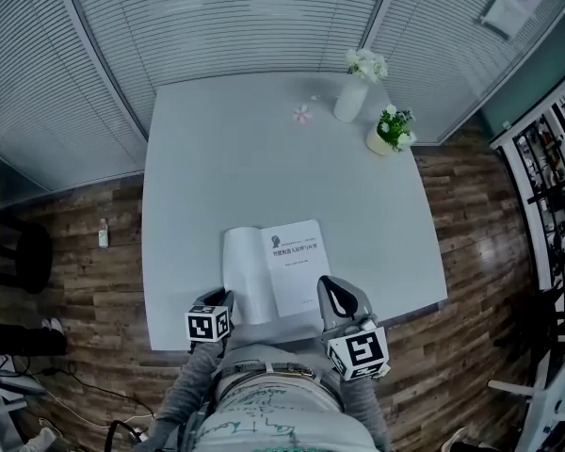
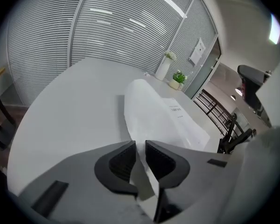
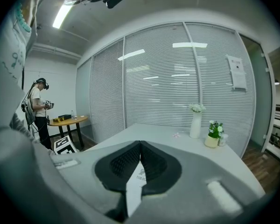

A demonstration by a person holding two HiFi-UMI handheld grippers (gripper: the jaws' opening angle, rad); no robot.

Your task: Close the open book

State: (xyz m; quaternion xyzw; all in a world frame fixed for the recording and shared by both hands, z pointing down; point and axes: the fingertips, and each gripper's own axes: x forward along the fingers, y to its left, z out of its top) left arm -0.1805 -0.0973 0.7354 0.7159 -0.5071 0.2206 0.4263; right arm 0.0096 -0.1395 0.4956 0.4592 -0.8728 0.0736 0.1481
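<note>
The book (image 1: 281, 269) lies open at the 6 o'clock edge of the counter (image 1: 198, 158); it looks light, with thin, floppy pages that could tear; the left hand-held gripper (image 2: 140, 146) pinches the left page (image 2: 151, 108) by its near edge; the right hand-held gripper (image 3: 140, 144) pinches the book at its right edge.

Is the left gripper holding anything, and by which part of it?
Yes: the left gripper grips the white open paper book by the near lower edge of its raised left-hand pages.

On the table (image 1: 198, 177), the book (image 1: 275, 269) lies nearest, vase (image 1: 350, 100) and potted plant (image 1: 390, 132) far behind it.
</note>
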